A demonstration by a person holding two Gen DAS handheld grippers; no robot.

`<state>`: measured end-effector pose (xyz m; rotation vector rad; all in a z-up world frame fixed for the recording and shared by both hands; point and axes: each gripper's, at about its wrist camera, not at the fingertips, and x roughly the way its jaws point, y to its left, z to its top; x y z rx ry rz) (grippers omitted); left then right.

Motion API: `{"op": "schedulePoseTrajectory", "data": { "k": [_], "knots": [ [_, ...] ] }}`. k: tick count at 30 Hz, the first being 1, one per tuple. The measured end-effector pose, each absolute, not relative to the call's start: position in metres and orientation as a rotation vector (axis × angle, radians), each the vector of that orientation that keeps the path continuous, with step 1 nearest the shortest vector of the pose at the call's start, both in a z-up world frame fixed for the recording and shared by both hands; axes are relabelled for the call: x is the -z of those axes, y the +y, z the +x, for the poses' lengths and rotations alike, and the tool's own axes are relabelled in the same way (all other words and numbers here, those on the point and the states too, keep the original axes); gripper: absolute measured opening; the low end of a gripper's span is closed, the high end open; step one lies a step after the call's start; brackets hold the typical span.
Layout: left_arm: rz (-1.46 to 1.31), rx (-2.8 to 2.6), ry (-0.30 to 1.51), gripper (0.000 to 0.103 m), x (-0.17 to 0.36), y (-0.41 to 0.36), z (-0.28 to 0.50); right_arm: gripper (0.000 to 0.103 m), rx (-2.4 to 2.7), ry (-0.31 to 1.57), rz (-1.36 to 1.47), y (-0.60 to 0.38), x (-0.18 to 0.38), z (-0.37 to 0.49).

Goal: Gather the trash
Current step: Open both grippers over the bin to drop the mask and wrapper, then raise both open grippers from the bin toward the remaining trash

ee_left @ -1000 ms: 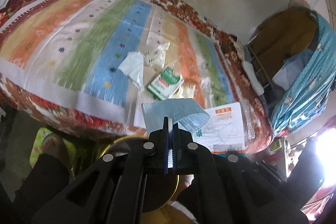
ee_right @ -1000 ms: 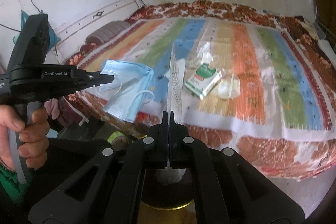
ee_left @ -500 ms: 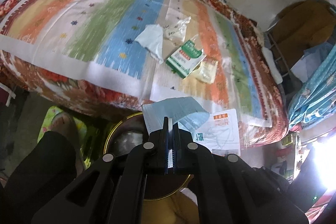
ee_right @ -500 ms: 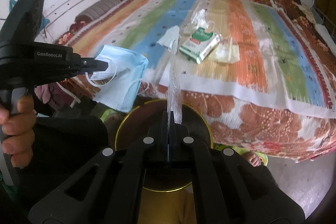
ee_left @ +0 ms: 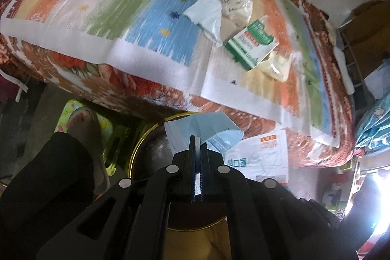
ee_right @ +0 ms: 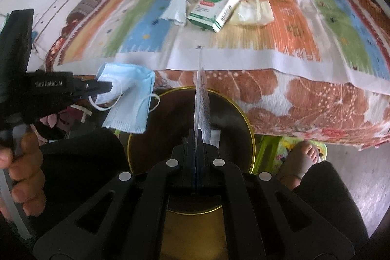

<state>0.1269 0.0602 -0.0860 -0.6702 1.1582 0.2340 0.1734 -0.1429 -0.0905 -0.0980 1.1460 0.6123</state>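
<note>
My left gripper is shut on a blue face mask, held over the left rim of a round gold-rimmed bin; the gripper and the mask also show in the right wrist view. My right gripper is shut on a flat white mask wrapper, seen edge-on above the bin; the wrapper shows its printed face in the left wrist view. On the striped bed lie a green-and-white box, a crumpled tissue and clear plastic bags.
The bed with its floral blanket edge stands just beyond the bin. My feet in slippers rest on the floor at both sides. A pillow lies at the bed's far left. Furniture and blue cloth crowd the right.
Both grippers have dropped and tilted down from bed level. The bin now sits directly under the mask and the wrapper.
</note>
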Motion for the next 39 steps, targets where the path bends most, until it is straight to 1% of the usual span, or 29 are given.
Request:
{"op": "schedulePoseTrajectory", "data": {
  "k": [16,17,18,19,20,21,24,28,31,35,37,39],
  "knots": [
    [-0.602,-0.227,1.241,0.002,0.108,0.051,0.145,0.0,-0.561,1.233,-0.061,-0.141,0.117,0.194],
    [-0.607,-0.221,1.246,0.003,0.109,0.051,0.145,0.0,-0.559,1.238,-0.057,-0.142,0.118,0.194],
    [-0.623,-0.203,1.251,0.01,0.111,0.051,0.145,0.001,-0.557,1.248,-0.046,-0.143,0.12,0.196],
    [-0.639,-0.185,1.253,0.017,0.112,0.052,0.145,0.006,-0.555,1.25,-0.041,-0.143,0.12,0.196],
    [-0.652,-0.176,1.25,0.033,0.112,0.052,0.145,0.01,-0.555,1.248,-0.031,-0.145,0.119,0.197],
    [-0.65,-0.181,1.24,0.037,0.11,0.053,0.144,0.017,-0.559,1.242,-0.027,-0.145,0.118,0.197],
    [-0.654,-0.181,1.224,0.037,0.106,0.053,0.144,0.02,-0.564,1.234,-0.027,-0.145,0.115,0.197],
    [-0.655,-0.187,1.203,0.039,0.099,0.055,0.144,0.027,-0.566,1.219,-0.023,-0.146,0.11,0.197],
    [-0.654,-0.196,1.178,0.042,0.093,0.059,0.144,0.031,-0.57,1.199,-0.023,-0.146,0.104,0.198],
    [-0.63,-0.203,1.135,0.048,0.079,0.063,0.146,0.034,-0.577,1.158,-0.013,-0.149,0.09,0.199],
    [-0.612,-0.207,1.116,0.051,0.072,0.063,0.147,0.039,-0.577,1.135,-0.01,-0.15,0.084,0.2],
    [-0.599,-0.206,1.102,0.056,0.067,0.065,0.148,0.04,-0.582,1.113,0.0,-0.153,0.075,0.201]
  ]
}}
